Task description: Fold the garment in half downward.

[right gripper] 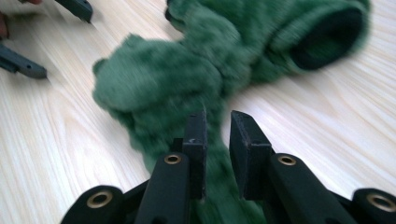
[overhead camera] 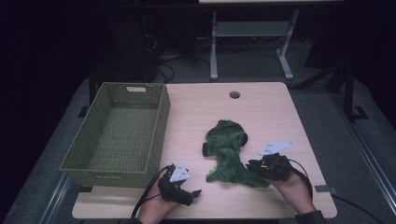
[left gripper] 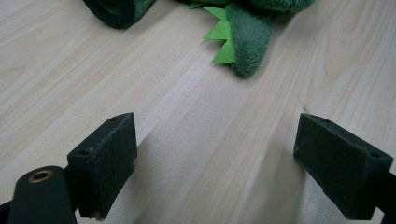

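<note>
A: Writing or labels? None can be read; the marks on the grey plates are too small to be made out.

B: Surface and room are noted. A pale wood-grain table (overhead camera: 261, 107) with a round cable hole (overhead camera: 234, 95) near its far edge is set on grey carpet, and a dark room with a desk frame (overhead camera: 252, 42) and cables is seen beyond it. A green woven basket (overhead camera: 161, 126) is placed on the table's left part.

A: Where is the green plush garment (overhead camera: 228, 151) placed?

B: It is crumpled on the table right of the basket, between the two grippers. A bright green jagged trim (left gripper: 223, 39) is shown in the left gripper view, and a dark open cuff (right gripper: 327, 39) in the right gripper view.

A: State of the tools?

B: The left gripper (left gripper: 215, 163) is held released, jaws spread wide over bare wood, short of the garment. The right gripper (right gripper: 218, 140) is seen with jaws drawn narrow, a fold of plush caught between them at the garment's near edge.
</note>
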A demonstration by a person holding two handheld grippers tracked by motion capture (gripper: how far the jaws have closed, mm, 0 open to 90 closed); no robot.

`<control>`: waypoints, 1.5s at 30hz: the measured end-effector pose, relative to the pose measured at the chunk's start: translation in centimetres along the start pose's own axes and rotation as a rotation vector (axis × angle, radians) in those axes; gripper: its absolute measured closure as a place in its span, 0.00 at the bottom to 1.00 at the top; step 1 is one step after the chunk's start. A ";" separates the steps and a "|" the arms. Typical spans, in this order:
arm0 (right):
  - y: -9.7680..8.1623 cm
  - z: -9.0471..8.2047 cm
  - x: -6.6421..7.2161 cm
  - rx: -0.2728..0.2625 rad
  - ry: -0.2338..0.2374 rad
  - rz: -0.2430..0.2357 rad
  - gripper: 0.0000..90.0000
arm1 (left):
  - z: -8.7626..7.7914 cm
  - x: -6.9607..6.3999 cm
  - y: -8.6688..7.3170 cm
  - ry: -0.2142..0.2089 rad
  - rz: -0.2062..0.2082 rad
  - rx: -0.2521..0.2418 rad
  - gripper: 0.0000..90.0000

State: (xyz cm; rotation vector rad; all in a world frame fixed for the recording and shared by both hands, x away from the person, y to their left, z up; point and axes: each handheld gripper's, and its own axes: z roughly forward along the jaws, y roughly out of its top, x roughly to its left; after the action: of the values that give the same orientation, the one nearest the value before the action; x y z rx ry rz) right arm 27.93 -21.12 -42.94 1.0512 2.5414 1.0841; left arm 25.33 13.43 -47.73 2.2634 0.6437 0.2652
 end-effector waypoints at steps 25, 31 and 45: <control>-6.9 -3.8 -1.7 0.045 0.012 0.063 0.78 | 0.0 0.0 0.0 0.000 0.003 0.002 0.14; -6.9 -2.9 -1.7 0.071 0.046 0.068 0.79 | 0.0 0.0 0.0 0.000 0.004 0.003 0.14; -6.6 -3.8 -2.1 0.012 0.064 0.036 0.93 | 0.1 0.0 0.1 -0.001 0.004 0.001 0.14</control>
State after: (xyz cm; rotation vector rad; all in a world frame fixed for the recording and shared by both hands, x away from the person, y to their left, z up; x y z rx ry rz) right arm 24.29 -27.83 -44.97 1.0862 2.5912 1.1303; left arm 25.39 13.38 -47.73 2.2663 0.6390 0.2660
